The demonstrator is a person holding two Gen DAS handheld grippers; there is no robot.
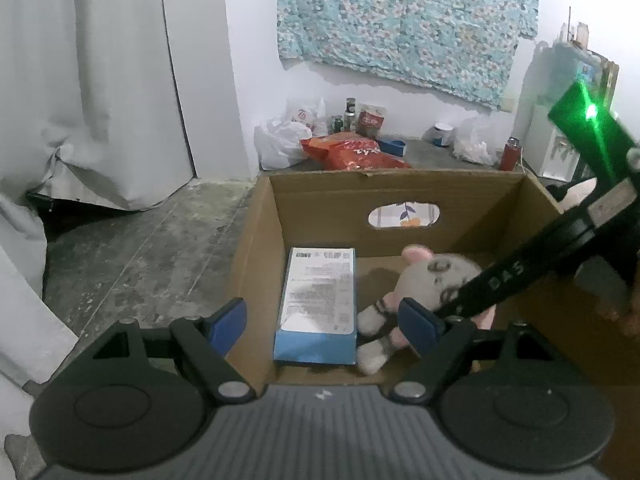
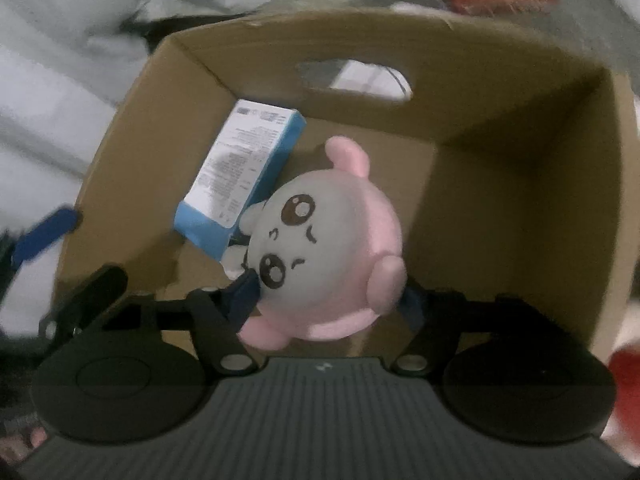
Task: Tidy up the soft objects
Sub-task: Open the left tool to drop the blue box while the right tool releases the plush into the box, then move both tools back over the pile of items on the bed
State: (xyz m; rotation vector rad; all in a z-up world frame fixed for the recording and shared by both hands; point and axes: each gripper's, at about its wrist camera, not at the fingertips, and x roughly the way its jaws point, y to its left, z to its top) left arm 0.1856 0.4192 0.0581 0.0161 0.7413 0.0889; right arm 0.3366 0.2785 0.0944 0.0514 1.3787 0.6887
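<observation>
Pink-and-white plush toy (image 2: 324,240) sits inside the cardboard box (image 2: 520,200), low over the floor of it, its body against the near corner of the blue-and-white carton (image 2: 244,176) that lies flat on the box floor. Right gripper (image 2: 328,300) has the plush between its blue pads; pads look pressed into both sides of the big round head, so I read it as gripping the toy, tho blur makes the contact a judgement. Left gripper (image 1: 324,320) hangs wide open w/ nothing between its fingers, just above the near-left box wall, carton ahead of it.

Risks: grip is only on squashy stuffing near the lower head, so the plush could squirt out or swing if moved fast. The limbs could snag the carton edge & drag it. Left fingers are near the right tool's arm, so a bump is possible.

Orientation: face turned up toward the right wrist cam. Long axis runs from the pink ear near the box's middle to the legs by the carton's near end, roughly along the carton.
</observation>
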